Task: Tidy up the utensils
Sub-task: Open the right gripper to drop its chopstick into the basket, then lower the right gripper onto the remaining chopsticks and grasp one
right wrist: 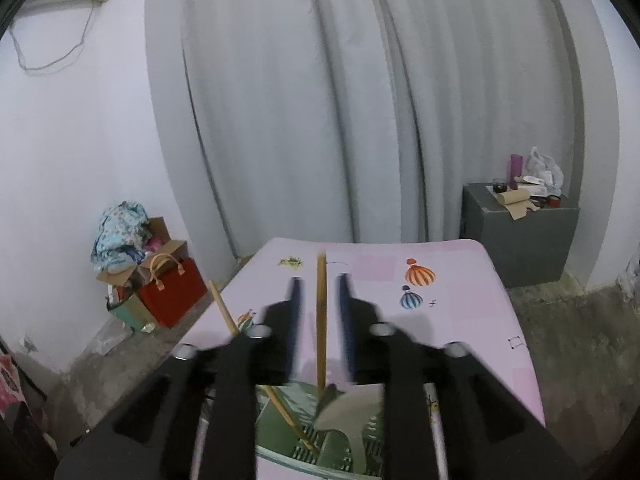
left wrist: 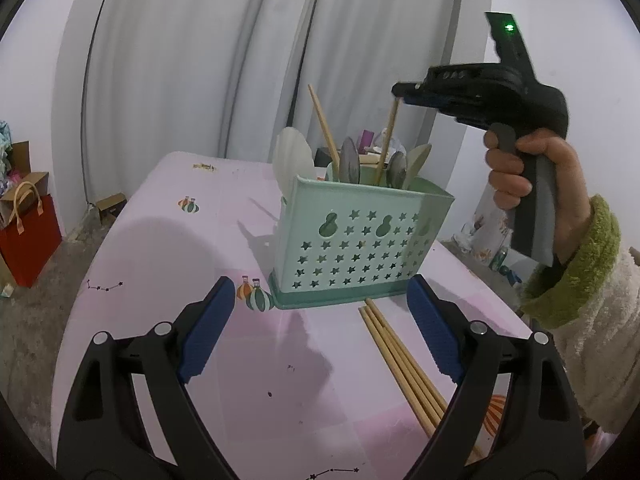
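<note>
A mint-green caddy (left wrist: 352, 248) with star cut-outs stands on the pink table (left wrist: 160, 240) and holds spoons (left wrist: 292, 160) and two upright chopsticks. My right gripper (left wrist: 400, 90), held by a hand (left wrist: 560, 184) in a green-cuffed sleeve, hovers over the caddy (right wrist: 280, 432). Its jaws stand slightly apart around the top of one chopstick (right wrist: 321, 320), with a gap on each side. The other chopstick (right wrist: 224, 308) leans to the left. My left gripper (left wrist: 320, 284) is wide open just above the table in front of the caddy, with nothing between its fingers. Several loose chopsticks (left wrist: 400, 356) lie by its right finger.
A red bag (left wrist: 30, 236) and cardboard boxes sit on the floor to the left of the table. A grey cabinet (right wrist: 520, 232) with clutter on top stands beyond the table's far right corner. Grey curtains hang behind.
</note>
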